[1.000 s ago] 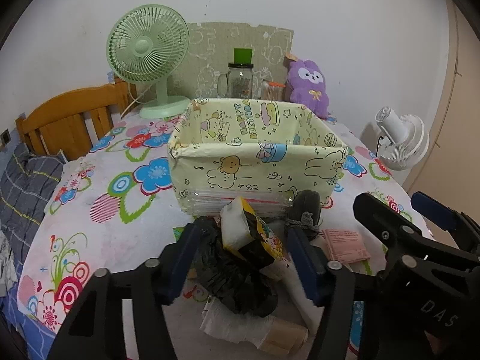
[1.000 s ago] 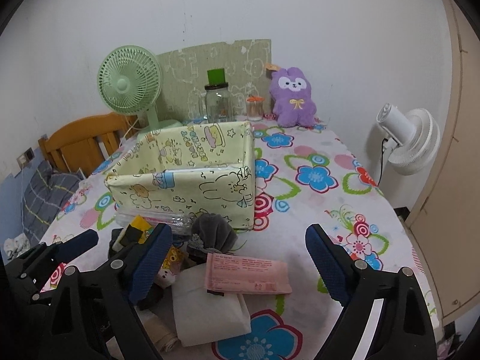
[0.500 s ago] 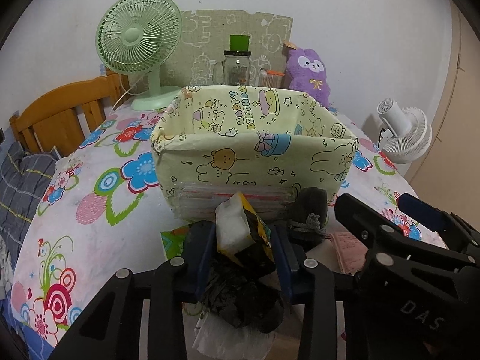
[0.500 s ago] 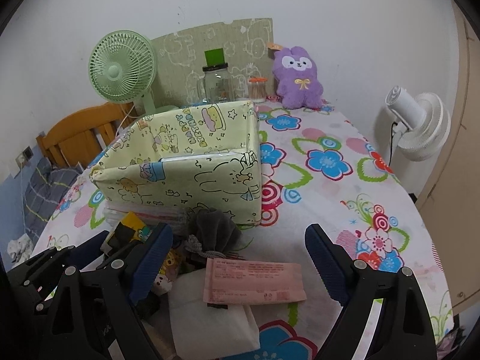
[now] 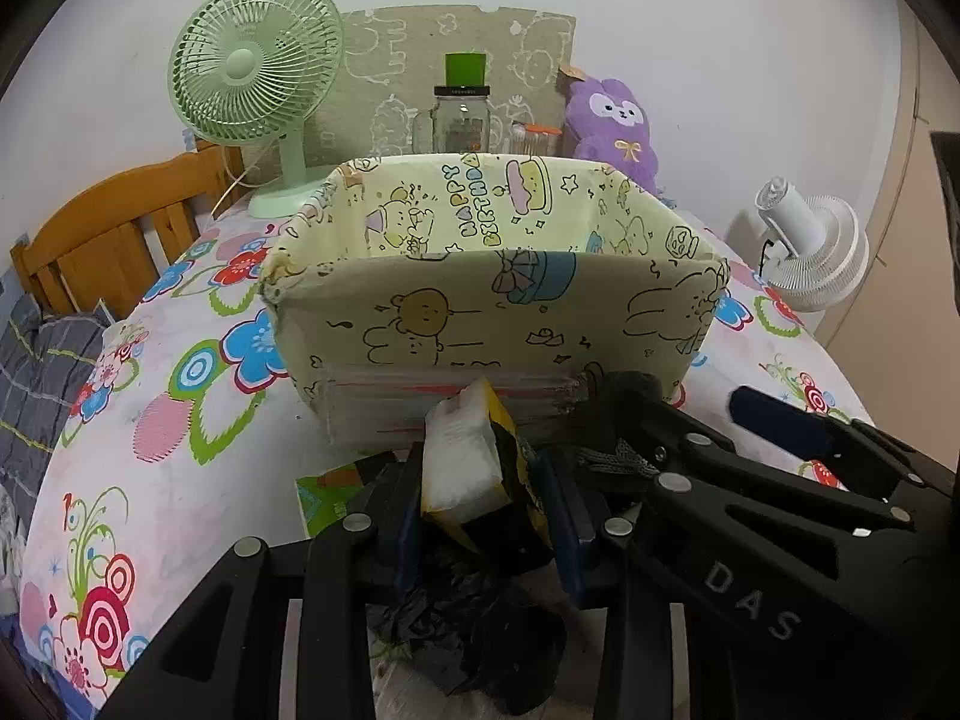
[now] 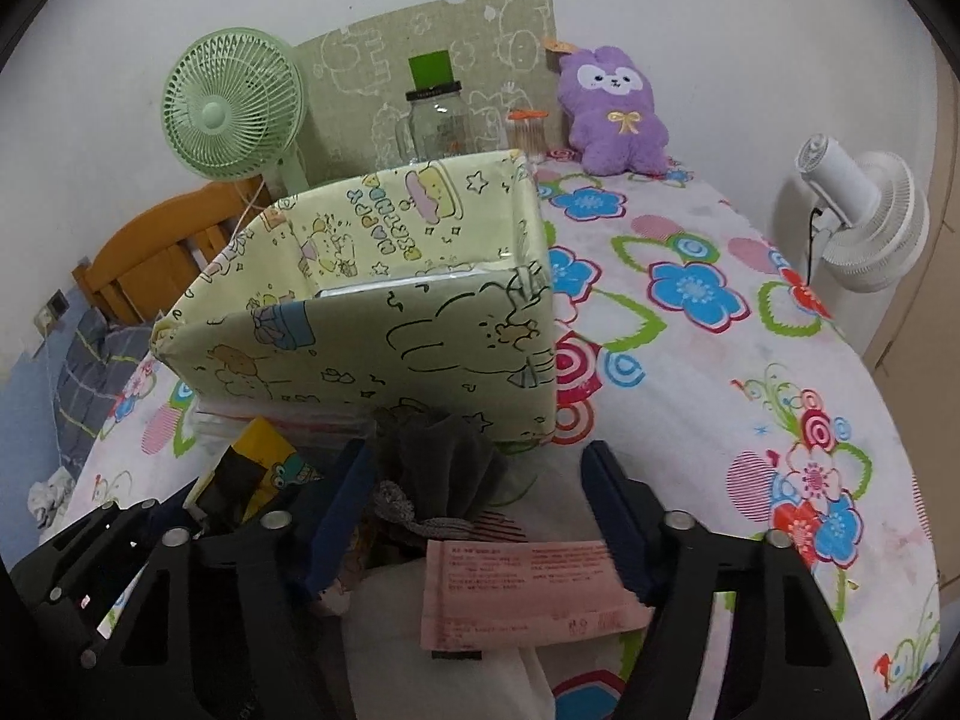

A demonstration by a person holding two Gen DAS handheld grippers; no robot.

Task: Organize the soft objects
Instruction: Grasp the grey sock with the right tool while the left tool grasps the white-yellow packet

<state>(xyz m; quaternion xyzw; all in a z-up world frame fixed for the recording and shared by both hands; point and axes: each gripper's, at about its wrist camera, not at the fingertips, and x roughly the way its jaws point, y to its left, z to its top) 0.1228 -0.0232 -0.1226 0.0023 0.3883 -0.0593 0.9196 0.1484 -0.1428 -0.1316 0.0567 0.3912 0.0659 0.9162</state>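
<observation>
A pale yellow cartoon-print fabric box [image 5: 480, 324] [image 6: 384, 336] stands open on the flowered table. My left gripper [image 5: 486, 480] is shut on a yellow, white and black snack packet [image 5: 474, 468], just in front of the box's near wall. The packet also shows in the right wrist view [image 6: 252, 468]. My right gripper [image 6: 480, 510] is open around a grey drawstring pouch [image 6: 438, 468], above a pink packet [image 6: 522, 594] and a white soft pack [image 6: 408, 648]. A crumpled black bag [image 5: 498, 642] lies under the left gripper.
A stack of clear zip bags [image 5: 444, 402] lies against the box's front. At the back stand a green fan [image 5: 258, 84], a glass jar [image 5: 462, 120] and a purple plush [image 5: 618, 126]. A white fan [image 6: 864, 222] stands off the right edge. A wooden chair [image 5: 102, 228] is at the left.
My left gripper has closed on the snack packet and moved toward the box. My right gripper has moved forward around the grey pouch, its jaws narrower than before.
</observation>
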